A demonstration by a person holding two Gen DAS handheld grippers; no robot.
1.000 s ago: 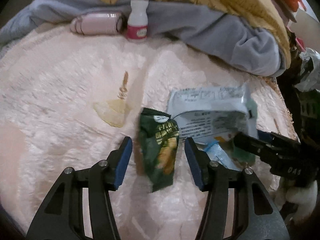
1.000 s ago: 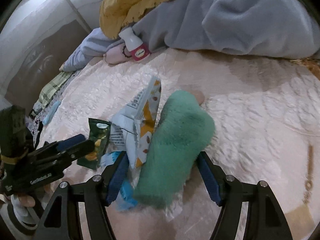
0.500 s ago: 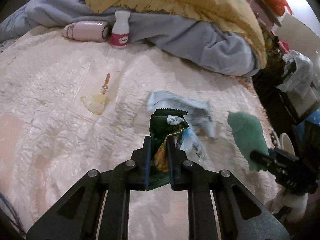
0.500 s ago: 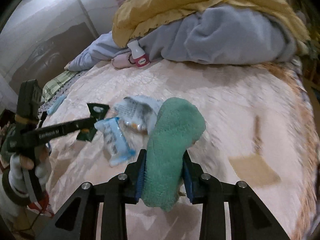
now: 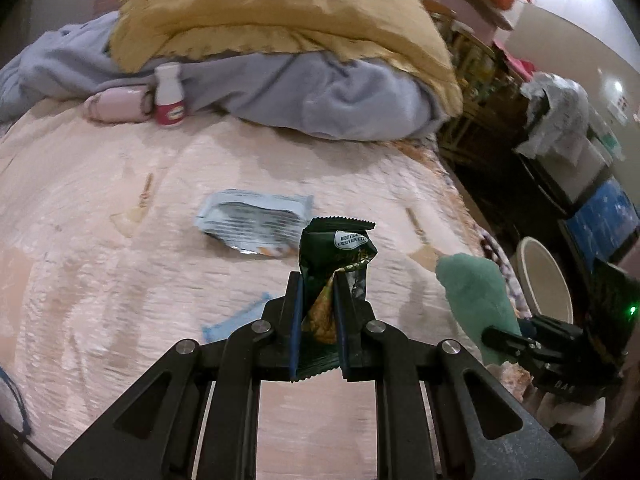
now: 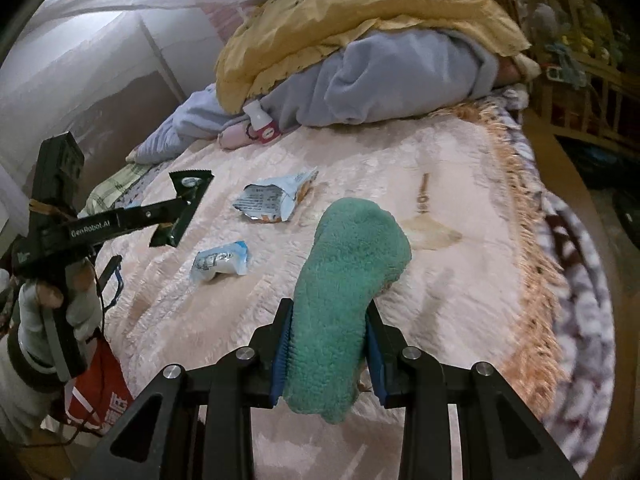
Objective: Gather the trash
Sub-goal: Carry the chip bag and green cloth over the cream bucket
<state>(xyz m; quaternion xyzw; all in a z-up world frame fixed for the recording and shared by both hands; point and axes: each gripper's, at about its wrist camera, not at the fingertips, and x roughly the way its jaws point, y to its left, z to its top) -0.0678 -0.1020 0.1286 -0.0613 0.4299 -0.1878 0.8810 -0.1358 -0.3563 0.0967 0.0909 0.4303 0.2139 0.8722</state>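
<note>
Both grippers have closed and lifted since a second ago, when each stood wide open around its item on the bed. Now the left gripper (image 5: 317, 312) has its jaws narrowed tight on a dark green snack packet (image 5: 336, 268), which is crumpled between the blue pads and stands up past the fingertips, its serrated top edge and a white oval label showing. The right gripper (image 6: 326, 344) has its jaws pressed on a fuzzy teal sock (image 6: 344, 292), which sticks out ahead of the fingertips and hangs a little below them.

From the left wrist view, a torn pale blue wrapper (image 5: 256, 222) lies on the pink bedspread (image 5: 100, 240) ahead of the jaws and slightly left, and only a blue corner of another wrapper (image 5: 234, 318) peeks out just left of the jaws. To the right, past the bed's edge, sits a white bowl (image 5: 542, 276), unseen from the other camera.

The right wrist view shows that second piece whole: a small blue and white wrapper (image 6: 220, 261), crumpled, lying left of and ahead of the jaws, apart from the torn wrapper (image 6: 276, 200) further on. It also shows a gloved hand (image 6: 56, 312) gripping the left tool's handle, and a red bag (image 6: 96, 392) low at the left.

A white bottle with a red label (image 5: 169, 94) stands far ahead against a grey blanket (image 5: 320, 96) under a yellow one (image 5: 280, 12).
</note>
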